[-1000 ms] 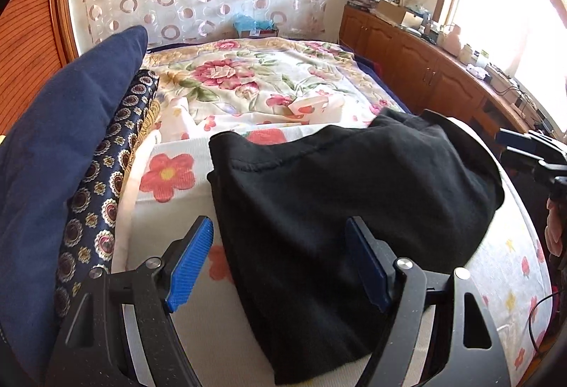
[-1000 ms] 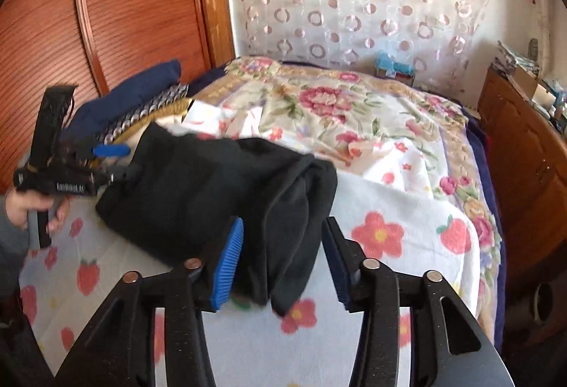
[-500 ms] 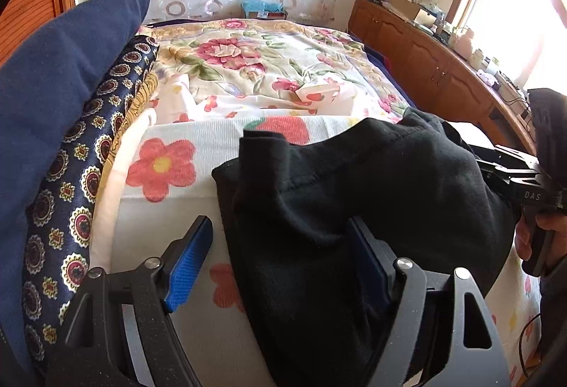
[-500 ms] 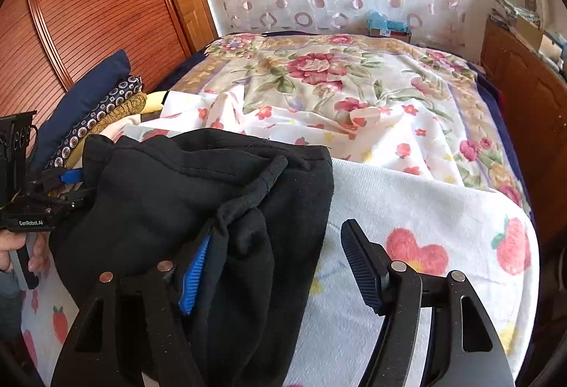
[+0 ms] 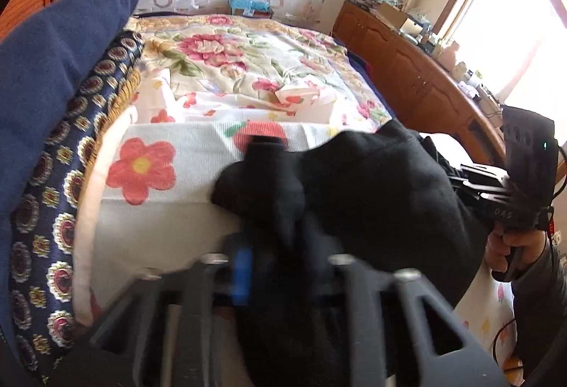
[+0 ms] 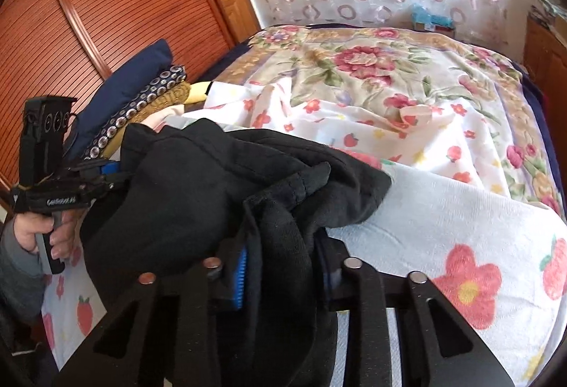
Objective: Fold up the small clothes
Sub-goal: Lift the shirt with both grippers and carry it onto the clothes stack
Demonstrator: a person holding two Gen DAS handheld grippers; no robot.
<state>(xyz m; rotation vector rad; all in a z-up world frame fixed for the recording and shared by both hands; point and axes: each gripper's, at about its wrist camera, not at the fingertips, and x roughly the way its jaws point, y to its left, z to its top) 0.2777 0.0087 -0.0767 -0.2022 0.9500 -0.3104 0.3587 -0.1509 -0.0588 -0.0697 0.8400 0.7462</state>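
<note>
A black garment (image 5: 372,181) lies bunched on the flowered white towel (image 5: 159,202) at the near end of the bed. My left gripper (image 5: 280,266) is closing on its left edge, with a raised fold of the cloth pinched between the blue pads. My right gripper (image 6: 283,266) is closing on the right edge of the black garment (image 6: 198,188), a thick bundle of cloth squeezed between its pads. Each gripper shows in the other's view: the left gripper (image 6: 106,174) at the cloth's far left and the right gripper (image 5: 471,181) at its far right, each held by a hand.
A stack of folded clothes (image 5: 53,174), navy on top of patterned fabric, sits along the left of the bed. A floral bedspread (image 5: 241,54) stretches back to a curtain. A wooden cabinet (image 5: 407,68) runs along the right, a slatted wooden door (image 6: 88,15) on the left.
Both grippers went from open around the garment's edges to closed on the cloth. The right gripper came down and in toward the garment. The cloth has bunched up between the two.
</note>
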